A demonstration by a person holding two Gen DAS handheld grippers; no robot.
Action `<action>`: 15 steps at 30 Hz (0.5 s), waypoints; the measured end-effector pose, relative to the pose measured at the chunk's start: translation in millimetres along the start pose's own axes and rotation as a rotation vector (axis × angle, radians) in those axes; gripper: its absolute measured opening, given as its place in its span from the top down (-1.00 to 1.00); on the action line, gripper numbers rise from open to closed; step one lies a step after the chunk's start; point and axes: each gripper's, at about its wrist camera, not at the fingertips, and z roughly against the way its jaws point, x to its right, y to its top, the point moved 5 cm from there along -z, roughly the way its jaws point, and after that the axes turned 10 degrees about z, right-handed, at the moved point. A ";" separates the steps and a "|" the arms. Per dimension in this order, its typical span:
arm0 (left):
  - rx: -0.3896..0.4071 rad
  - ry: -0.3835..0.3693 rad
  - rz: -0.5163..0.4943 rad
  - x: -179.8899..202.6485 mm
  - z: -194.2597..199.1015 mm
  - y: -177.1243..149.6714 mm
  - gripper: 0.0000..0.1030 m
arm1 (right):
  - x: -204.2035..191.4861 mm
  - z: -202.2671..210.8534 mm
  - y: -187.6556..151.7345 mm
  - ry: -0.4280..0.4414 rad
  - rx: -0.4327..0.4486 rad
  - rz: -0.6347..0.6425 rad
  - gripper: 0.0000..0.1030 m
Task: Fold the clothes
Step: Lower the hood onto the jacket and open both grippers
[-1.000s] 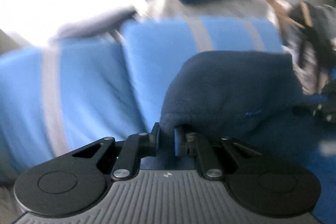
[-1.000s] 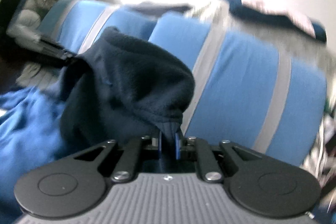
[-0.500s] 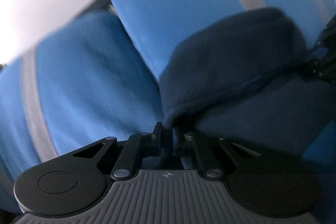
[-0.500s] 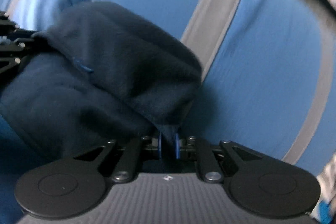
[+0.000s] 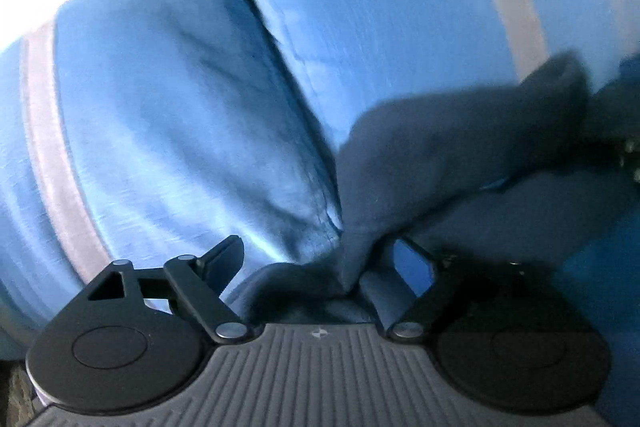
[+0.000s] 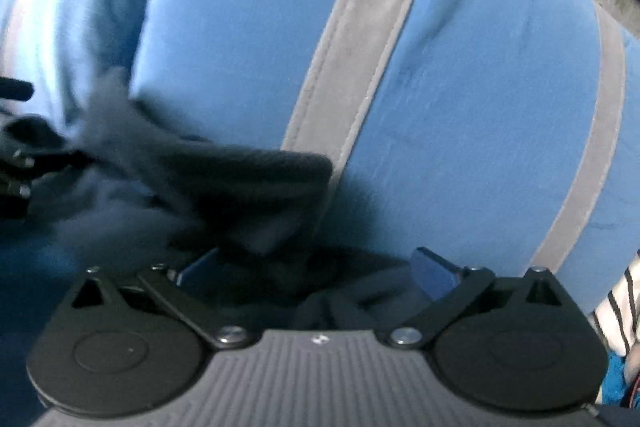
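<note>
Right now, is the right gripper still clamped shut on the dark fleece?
No, the right gripper has its jaws spread wide and opening, with the dark fleece lying loose between them.

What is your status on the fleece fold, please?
Left hand-held gripper and right hand-held gripper both opening, pads clear. Dark fleece loose between the jaws, lying against the blue cushions. Nothing in the way.
</note>
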 end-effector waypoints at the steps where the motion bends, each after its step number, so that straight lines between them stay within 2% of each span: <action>1: -0.012 -0.028 0.017 -4.4 11.9 0.9 -0.61 | 0.9 9.8 -0.8 0.030 -0.002 0.002 -0.99; 3: -0.031 -0.075 0.049 -12.8 35.2 1.7 -0.61 | 2.9 33.9 -3.5 0.060 0.008 0.010 -0.99; 8: -0.039 -0.106 0.145 -43.4 92.0 4.7 -0.61 | 4.1 89.8 -13.7 0.175 0.016 -0.016 -0.99; 10: -0.039 -0.105 0.156 -55.1 116.3 1.8 -0.61 | 3.8 108.4 -15.8 0.220 0.007 -0.039 -0.99; 15: -0.031 -0.078 0.147 -76.7 153.6 7.5 -0.61 | 13.7 153.7 -19.2 0.261 -0.007 -0.044 -0.99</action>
